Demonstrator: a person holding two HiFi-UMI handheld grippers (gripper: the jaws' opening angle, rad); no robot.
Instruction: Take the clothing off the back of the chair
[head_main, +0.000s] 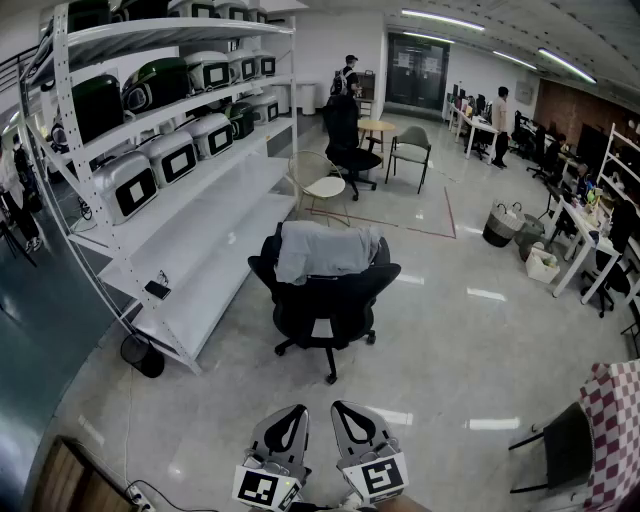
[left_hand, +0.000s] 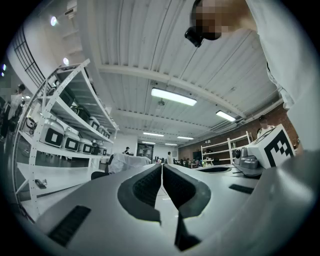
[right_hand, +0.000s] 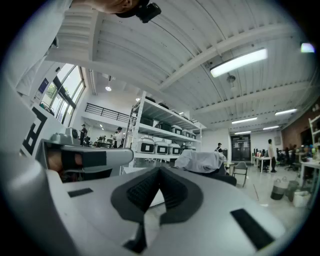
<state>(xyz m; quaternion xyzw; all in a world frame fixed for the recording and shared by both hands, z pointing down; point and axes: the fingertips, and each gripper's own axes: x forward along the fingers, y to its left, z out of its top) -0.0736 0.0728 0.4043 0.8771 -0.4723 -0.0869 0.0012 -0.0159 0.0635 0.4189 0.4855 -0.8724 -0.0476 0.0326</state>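
Note:
A grey garment (head_main: 328, 250) is draped over the back of a black swivel chair (head_main: 325, 305) in the middle of the floor, some way ahead of me. The left gripper (head_main: 291, 411) and right gripper (head_main: 346, 407) are side by side at the bottom edge of the head view, both shut and empty, well short of the chair. In the left gripper view the jaws (left_hand: 162, 167) meet at the tip, with the garment (left_hand: 131, 162) small and far off. The right gripper (right_hand: 160, 170) also has its tips together, and the garment (right_hand: 201, 161) lies beyond them.
A long white shelf rack (head_main: 190, 200) with several appliances runs along the left. A small black bin (head_main: 143, 355) stands at its near end. A chair with a checkered cloth (head_main: 610, 430) is at the lower right. More chairs, a round table (head_main: 377, 126) and people at desks stand farther back.

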